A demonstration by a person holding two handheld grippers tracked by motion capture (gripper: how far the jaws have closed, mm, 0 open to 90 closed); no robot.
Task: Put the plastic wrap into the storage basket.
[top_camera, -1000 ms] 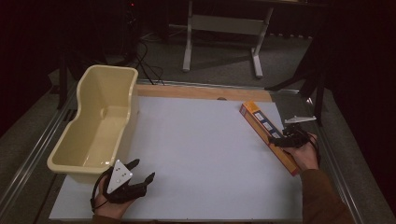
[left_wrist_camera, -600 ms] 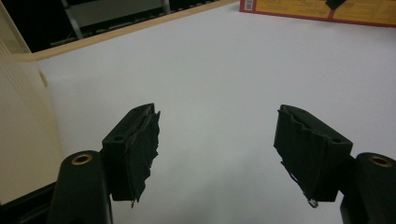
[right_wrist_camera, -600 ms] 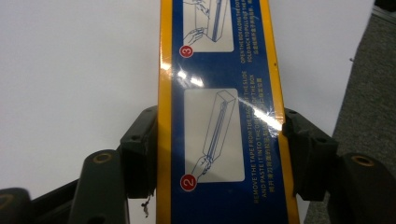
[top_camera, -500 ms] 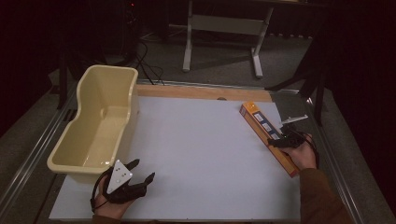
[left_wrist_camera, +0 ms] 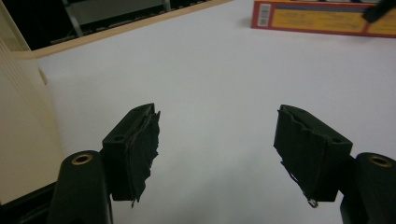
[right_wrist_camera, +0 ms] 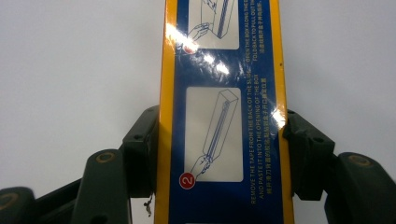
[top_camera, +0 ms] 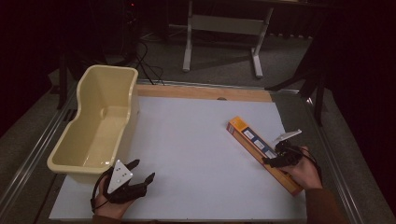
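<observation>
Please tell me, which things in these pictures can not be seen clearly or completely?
- Long orange box: in the high view, the right gripper and hand cover part of its near half.
- Same box: in the right gripper view, both ends are cut off by the picture edges.
- Box labels: too small to read in the high view.
- Cream tub: its near inner wall is hidden behind its own rim.

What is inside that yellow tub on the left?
The tub looks empty: its bare floor and far wall show in the high view. Its near wall hides the strip of floor just behind it.
</observation>
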